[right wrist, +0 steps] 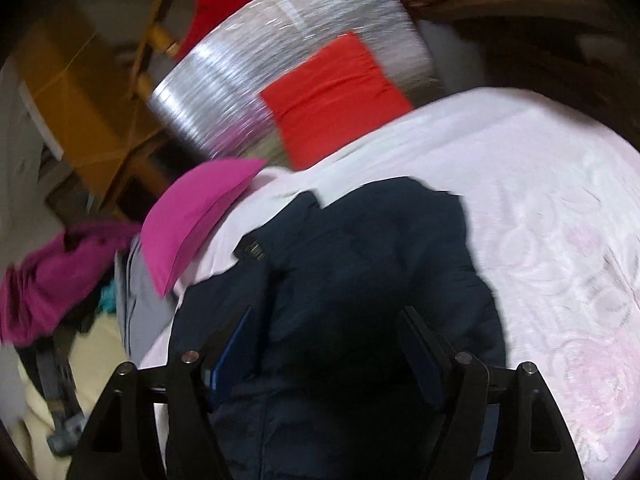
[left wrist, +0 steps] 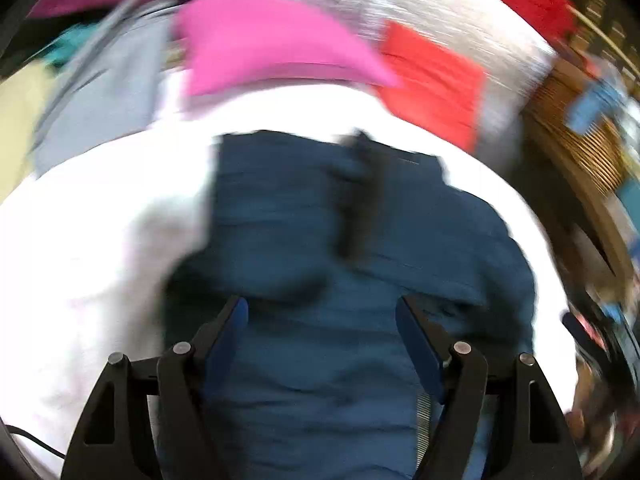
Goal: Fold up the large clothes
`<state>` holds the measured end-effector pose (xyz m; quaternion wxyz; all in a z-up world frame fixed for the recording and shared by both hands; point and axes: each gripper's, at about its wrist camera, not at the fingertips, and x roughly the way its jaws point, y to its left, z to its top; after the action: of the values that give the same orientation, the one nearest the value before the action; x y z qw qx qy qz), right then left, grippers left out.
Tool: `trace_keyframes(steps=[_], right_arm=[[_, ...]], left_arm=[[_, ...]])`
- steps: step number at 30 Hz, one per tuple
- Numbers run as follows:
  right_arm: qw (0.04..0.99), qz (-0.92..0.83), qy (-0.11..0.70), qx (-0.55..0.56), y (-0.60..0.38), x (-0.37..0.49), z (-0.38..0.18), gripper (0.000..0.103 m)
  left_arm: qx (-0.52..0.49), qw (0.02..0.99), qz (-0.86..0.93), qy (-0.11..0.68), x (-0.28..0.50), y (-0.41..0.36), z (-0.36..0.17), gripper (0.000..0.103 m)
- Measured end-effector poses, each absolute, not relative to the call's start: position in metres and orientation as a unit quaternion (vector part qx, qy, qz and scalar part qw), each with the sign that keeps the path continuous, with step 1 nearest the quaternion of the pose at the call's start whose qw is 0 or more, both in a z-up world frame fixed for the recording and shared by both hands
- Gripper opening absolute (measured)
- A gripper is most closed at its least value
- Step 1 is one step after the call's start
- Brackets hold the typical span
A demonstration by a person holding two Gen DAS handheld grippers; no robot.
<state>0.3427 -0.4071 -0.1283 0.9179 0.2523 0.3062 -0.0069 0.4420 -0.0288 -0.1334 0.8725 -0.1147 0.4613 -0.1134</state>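
— That bulky navy padded jacket (left wrist: 360, 248) lies bunched mid-bedspread (right wrist: 540, 208), a folded pink cloth (right wrist: 192, 220) at its ten o'clock.

— Both grippers hover over it, left gripper (left wrist: 322, 308) and right gripper (right wrist: 326, 320) spread wide, gripping nothing.

— I'd pinch the hem edges, not the puffy middle, then fold evenly.

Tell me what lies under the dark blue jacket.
The dark blue jacket lies on a pale pink patterned bedspread, which shows around its far and right edges. What is under the jacket's middle is covered, so I cannot tell if anything else lies there.
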Motion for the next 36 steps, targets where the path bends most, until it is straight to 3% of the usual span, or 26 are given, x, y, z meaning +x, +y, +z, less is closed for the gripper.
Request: trace_keyframes(steps=[7, 11, 16, 21, 24, 29, 36], right_arm=[[0.93, 0.063, 0.343, 0.114, -0.309, 0.374, -0.127, 0.087], [0.925, 0.067, 0.372, 0.027, -0.265, 0.396, -0.143, 0.088], [0.912, 0.026, 0.403, -0.077, -0.234, 0.429, -0.173, 0.088], [0.917, -0.018, 0.376, -0.132, -0.222, 0.452, -0.179, 0.088], [0.927, -0.039, 0.359, -0.097, -0.232, 0.46, -0.172, 0.087], [0.925, -0.033, 0.357, 0.125, -0.306, 0.452, -0.163, 0.087], [0.842, -0.001, 0.319, 0.436, -0.417, 0.41, -0.191, 0.088]], left_arm=[[-0.143, 0.863, -0.035, 0.483, 0.464, 0.002, -0.169, 0.075], [-0.144, 0.858, -0.026, 0.492, 0.469, 0.004, -0.176, 0.063], [-0.133, 0.855, -0.028, 0.501, 0.482, 0.0, -0.182, 0.062], [-0.12, 0.851, -0.031, 0.511, 0.492, -0.004, -0.189, 0.062], [-0.116, 0.85, -0.032, 0.513, 0.496, -0.004, -0.192, 0.062], [-0.116, 0.847, -0.034, 0.517, 0.499, -0.004, -0.193, 0.062], [-0.122, 0.847, -0.031, 0.517, 0.496, -0.003, -0.191, 0.062]])
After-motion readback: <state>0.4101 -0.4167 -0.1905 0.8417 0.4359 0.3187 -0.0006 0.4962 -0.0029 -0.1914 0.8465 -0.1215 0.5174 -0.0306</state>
